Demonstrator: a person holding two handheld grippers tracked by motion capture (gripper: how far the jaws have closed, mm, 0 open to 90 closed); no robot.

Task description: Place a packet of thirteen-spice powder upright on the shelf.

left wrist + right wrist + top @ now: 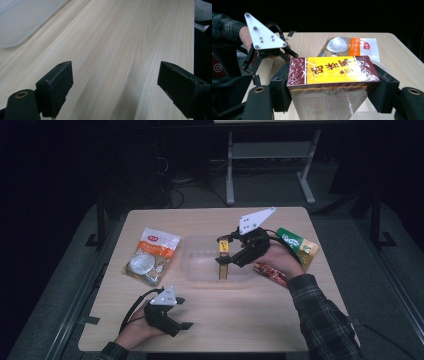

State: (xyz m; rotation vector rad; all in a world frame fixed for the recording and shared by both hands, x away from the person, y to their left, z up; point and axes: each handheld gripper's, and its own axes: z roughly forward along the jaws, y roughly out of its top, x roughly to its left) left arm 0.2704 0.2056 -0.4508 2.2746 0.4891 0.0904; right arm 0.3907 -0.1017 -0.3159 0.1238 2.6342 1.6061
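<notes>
My right gripper point(226, 254) is shut on a maroon and yellow box point(223, 256) wrapped in clear film, held above the translucent plastic container point(200, 270) at the table's middle. In the right gripper view the box point(332, 72) sits squarely between both black jaws of the right gripper point(332, 88), its yellow label facing up. My left gripper point(183, 313) rests near the table's front left edge, open with nothing in it. In its own view, the left gripper point(115, 85) has its jaws wide apart over bare wood, and a corner of the container point(20, 22) lies ahead to the left.
A clear and orange snack bag point(151, 255) lies left of the container. A green packet point(298, 247) and a red packet point(270, 273) lie to its right, by the right hand. The wooden table point(240, 315) ends at dark floor on all sides.
</notes>
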